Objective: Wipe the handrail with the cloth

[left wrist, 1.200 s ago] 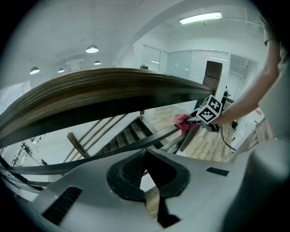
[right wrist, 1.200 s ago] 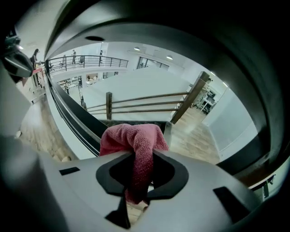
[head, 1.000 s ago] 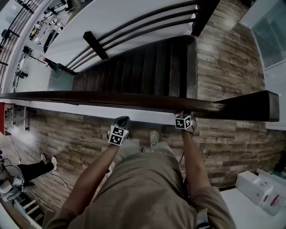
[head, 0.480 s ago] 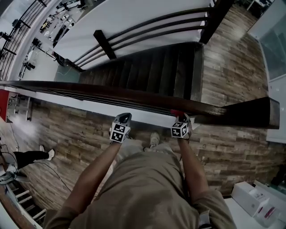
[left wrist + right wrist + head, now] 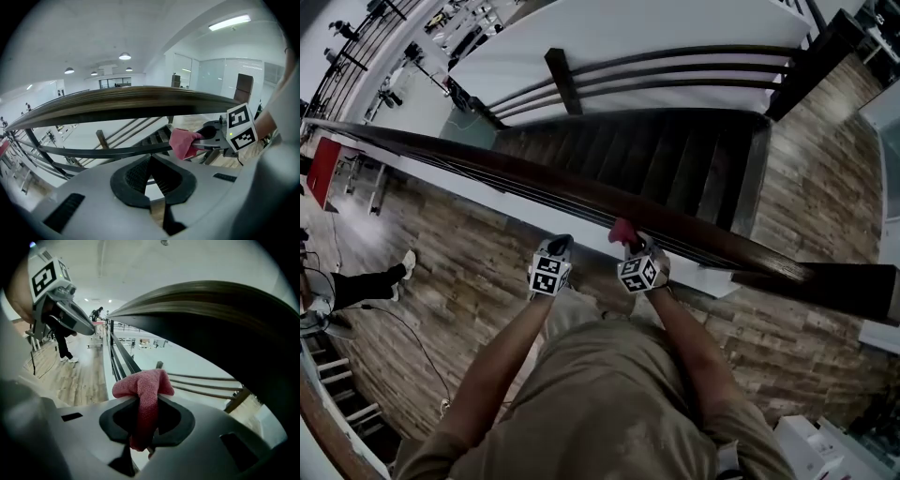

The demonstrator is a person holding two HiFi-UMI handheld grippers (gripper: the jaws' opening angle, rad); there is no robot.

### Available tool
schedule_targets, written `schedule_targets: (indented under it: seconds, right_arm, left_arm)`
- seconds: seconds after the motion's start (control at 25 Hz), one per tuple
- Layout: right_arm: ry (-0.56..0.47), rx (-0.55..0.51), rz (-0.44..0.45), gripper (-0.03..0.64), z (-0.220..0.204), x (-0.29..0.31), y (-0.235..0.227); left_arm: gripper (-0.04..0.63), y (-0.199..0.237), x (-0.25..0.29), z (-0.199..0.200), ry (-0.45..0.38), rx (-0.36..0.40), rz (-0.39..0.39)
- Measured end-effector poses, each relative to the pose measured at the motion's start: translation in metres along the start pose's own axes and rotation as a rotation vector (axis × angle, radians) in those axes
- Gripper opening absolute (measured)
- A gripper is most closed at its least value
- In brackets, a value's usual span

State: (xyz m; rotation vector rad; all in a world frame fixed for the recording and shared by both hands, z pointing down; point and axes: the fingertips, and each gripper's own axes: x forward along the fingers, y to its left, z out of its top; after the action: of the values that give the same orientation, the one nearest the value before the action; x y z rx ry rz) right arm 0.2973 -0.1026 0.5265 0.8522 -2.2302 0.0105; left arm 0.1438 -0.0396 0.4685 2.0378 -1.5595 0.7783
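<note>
Right now my right gripper (image 5: 628, 247) has its fingers clamped shut on the pink cloth (image 5: 141, 389). The cloth bunches up above the grip, and one fold trails down between them. From the head view, the dark handrail (image 5: 581, 192) runs from about 10 o'clock down to 4 o'clock across the stairwell. The cloth sits at its near edge, at 12 o'clock from that gripper. It looks to be against the wood, though I cannot confirm firm contact from any view. My left gripper (image 5: 560, 247) hangs just beside the right one, at its 9 o'clock and short of the rail. Its fingers are brought together with nothing between them. To do this wipe well, I judge I should tip the right gripper so the padded bunch, not the hard fingertips, bears on the top of the rail. I would then slide it along the rail's own line with steady, light pressure. The grip has to hold throughout, because a loosened cloth could drop into the staircase (image 5: 675, 159) below. If I run toward 10 o'clock, the left gripper should move aside first so the two do not knock together.
</note>
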Motion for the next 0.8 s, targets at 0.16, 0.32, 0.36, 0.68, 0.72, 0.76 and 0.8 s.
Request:
schedule_targets:
  seconds: [0.16,0.32,0.36,0.68,0.72,0.76,0.8]
  right_arm:
    - [-0.033,-0.073,0.075,0.074,0.095,0.075,0.066]
    - [-0.029,-0.142,0.13,0.075,0.189,0.156,0.147]
    - [-0.023,-0.151,0.137,0.075,0.211,0.176,0.167]
    - [0.015,-0.124,0.15,0.075,0.378,0.33,0.326]
    - [0.01,-0.114,0.15,0.075,0.399,0.35,0.344]
    - [0.003,-0.102,0.151,0.075,0.421,0.37,0.361]
    - [-0.006,-0.09,0.156,0.075,0.443,0.39,0.378]
  left_arm:
    - [0.017,0.105,-0.01,-0.008,-0.017,-0.03,0.037]
    - [0.017,0.228,-0.025,-0.026,-0.033,-0.055,0.061]
    - [0.017,0.258,-0.029,-0.031,-0.033,-0.064,0.063]
    - [0.017,0.486,-0.081,-0.081,-0.009,-0.126,0.067]
    - [0.017,0.511,-0.088,-0.085,-0.009,-0.127,0.066]
    - [0.017,0.535,-0.095,-0.088,-0.007,-0.122,0.065]
    - [0.017,0.559,-0.101,-0.091,-0.001,-0.113,0.064]
